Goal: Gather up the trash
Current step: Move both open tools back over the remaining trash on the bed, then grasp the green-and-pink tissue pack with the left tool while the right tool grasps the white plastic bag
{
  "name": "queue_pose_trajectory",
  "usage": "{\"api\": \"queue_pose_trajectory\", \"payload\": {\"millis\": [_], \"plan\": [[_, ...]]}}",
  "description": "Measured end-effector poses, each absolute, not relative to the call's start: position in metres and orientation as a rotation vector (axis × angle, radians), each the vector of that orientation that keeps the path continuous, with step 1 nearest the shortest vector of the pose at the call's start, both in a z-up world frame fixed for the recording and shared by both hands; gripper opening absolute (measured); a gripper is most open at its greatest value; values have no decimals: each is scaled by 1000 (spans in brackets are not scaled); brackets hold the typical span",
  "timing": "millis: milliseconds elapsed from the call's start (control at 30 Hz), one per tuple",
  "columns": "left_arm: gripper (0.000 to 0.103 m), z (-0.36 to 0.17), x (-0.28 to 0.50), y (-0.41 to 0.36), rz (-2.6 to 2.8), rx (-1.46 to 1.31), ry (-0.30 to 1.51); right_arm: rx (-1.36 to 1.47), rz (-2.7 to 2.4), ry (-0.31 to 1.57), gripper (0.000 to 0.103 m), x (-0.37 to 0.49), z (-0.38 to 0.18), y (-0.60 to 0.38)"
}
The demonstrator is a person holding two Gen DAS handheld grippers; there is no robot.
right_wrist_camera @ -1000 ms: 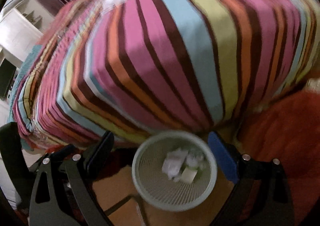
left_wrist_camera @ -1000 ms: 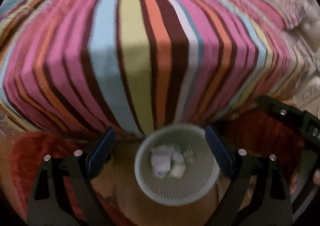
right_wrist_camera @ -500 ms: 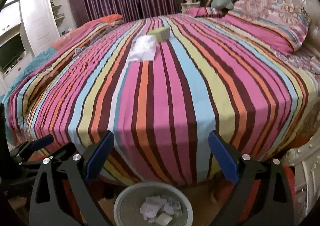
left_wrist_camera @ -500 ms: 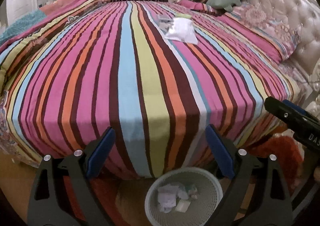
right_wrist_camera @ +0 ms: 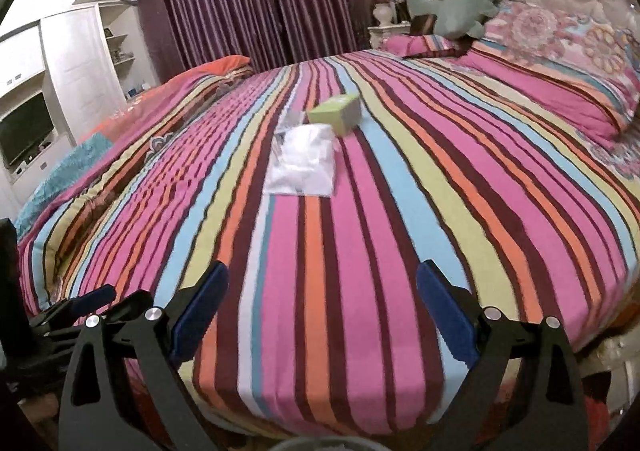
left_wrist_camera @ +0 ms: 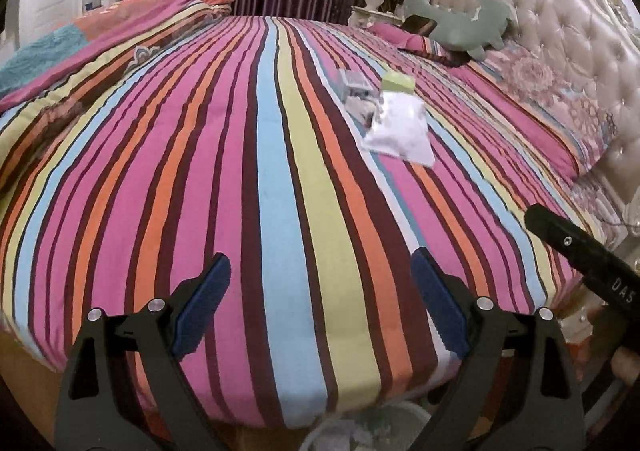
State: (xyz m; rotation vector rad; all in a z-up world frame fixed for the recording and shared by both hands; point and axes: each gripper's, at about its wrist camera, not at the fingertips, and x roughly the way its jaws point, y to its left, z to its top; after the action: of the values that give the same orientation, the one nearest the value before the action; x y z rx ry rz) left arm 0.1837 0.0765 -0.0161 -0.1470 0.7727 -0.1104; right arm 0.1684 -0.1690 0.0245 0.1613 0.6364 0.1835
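Striped bedspread (left_wrist_camera: 280, 179) filled both views; bin had slid to the bottom edge since a second earlier.

Both tongs, left tongs (left_wrist_camera: 320, 315) and right tongs (right_wrist_camera: 320, 315), stood released, nothing between the blue pads; both had lifted and tilted up from the white mesh bin (left_wrist_camera: 360, 431) at the foot of the bed. Judged: last drop finished, next pickup starting. Count on the bedspread, mid-bed, well beyond the bin: one white plastic bag (right_wrist_camera: 304, 161); one green box (right_wrist_camera: 336, 113) touching the bag's far side; one greyish wrapper or packet (left_wrist_camera: 354, 85) beside the bag, possibly more than one, too blurred to tell. Bin: one, holding crumpled white scraps, number unclear.
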Motion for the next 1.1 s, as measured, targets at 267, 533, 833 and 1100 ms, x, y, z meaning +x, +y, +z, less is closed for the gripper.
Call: {"api": "queue_pose_trajectory", "payload": {"millis": [267,533,833,1100], "plan": [[89,-1,233,87,-140,-197,736,108,180,645,91,206,25,-149],[89,5,295,87,-173,-187,747,98,163,667,91,255,18,-139],[89,5,343,90,-201,-180,766,68,167,696,91,301,9,-116],[89,2,378,96,-213,-190,784,64,171,714,91,329,2,-104]]}}
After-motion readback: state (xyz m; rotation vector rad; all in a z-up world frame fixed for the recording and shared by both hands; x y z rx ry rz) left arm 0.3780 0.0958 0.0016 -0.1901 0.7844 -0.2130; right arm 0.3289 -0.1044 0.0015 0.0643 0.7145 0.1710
